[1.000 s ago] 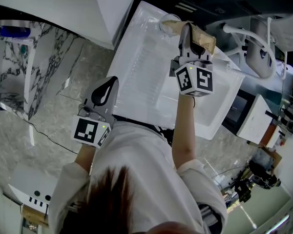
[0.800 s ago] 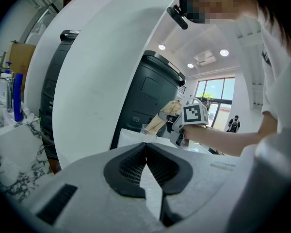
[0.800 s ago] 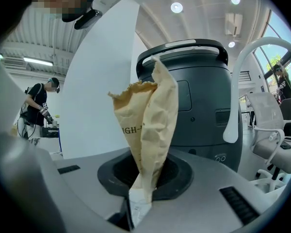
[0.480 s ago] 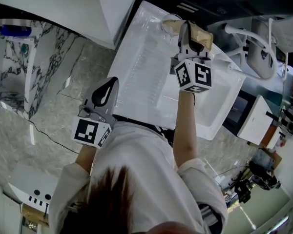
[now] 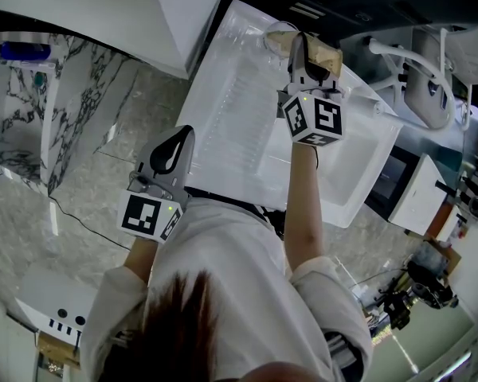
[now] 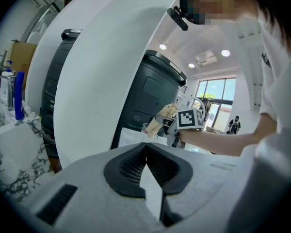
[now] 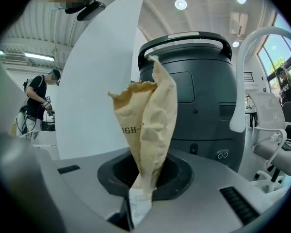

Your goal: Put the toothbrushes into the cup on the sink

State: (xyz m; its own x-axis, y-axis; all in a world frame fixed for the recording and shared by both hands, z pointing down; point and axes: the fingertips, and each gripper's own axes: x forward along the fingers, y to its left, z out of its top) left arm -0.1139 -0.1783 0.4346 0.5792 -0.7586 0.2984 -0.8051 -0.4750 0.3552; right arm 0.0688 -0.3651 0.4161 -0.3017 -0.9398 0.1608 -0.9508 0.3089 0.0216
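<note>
My right gripper (image 7: 144,181) is pinched narrow on the bottom end of a tan paper toothbrush packet (image 7: 145,120). At least I take it for one, the brush itself doesn't show. The packet stands up out of the jaws, crumpled and flared at the top. From the head view the right gripper (image 5: 306,64) is at the far corner of the sink (image 5: 231,110), with the packet (image 5: 325,56) just beside the clear cup (image 5: 272,37) on that far edge; can't tell if it's over the mouth or touching the rim. My left gripper (image 6: 145,154) has its jaws together with nothing in them, parked at the near left edge of the sink (image 5: 169,153), well apart from the cup. Risks, my guess: the hold is only on thin paper at one end, so the packet could bend or slide out before it's lined up. The flared top could catch the rim and tip the light cup, which nothing is steadying. If I let go off-centre, it drops into the basin or off the far edge.
</note>
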